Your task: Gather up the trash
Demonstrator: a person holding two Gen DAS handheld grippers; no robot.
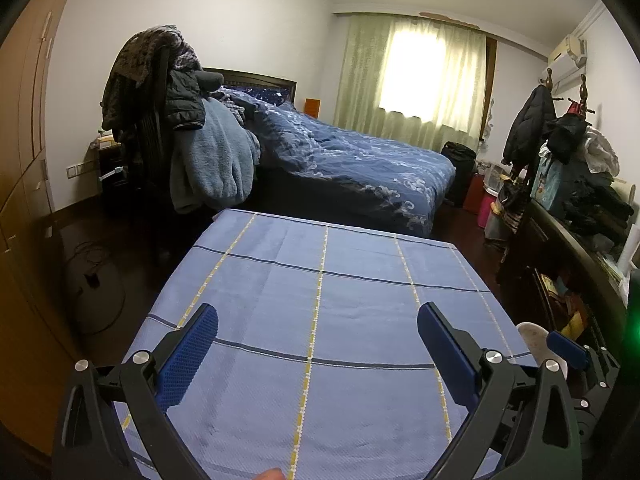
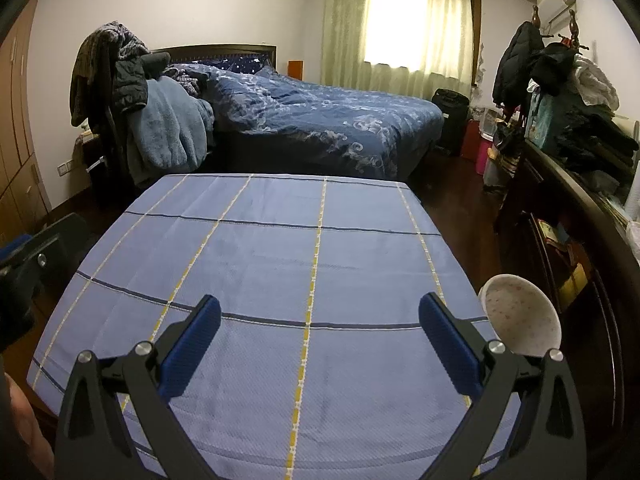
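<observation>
Gaping wide, empty: left gripper (image 1: 318, 330), right gripper (image 2: 320, 320)

We see one likely container for the trash, a white bin (image 2: 520, 320) with a round open mouth and small speckles on its pale inside. It stands just beside the right edge of the table covered in a blue checked cloth (image 2: 280, 264), lower than the tabletop. From the left wrist view only its rim (image 1: 532, 334) shows past the cloth's corner.
</observation>
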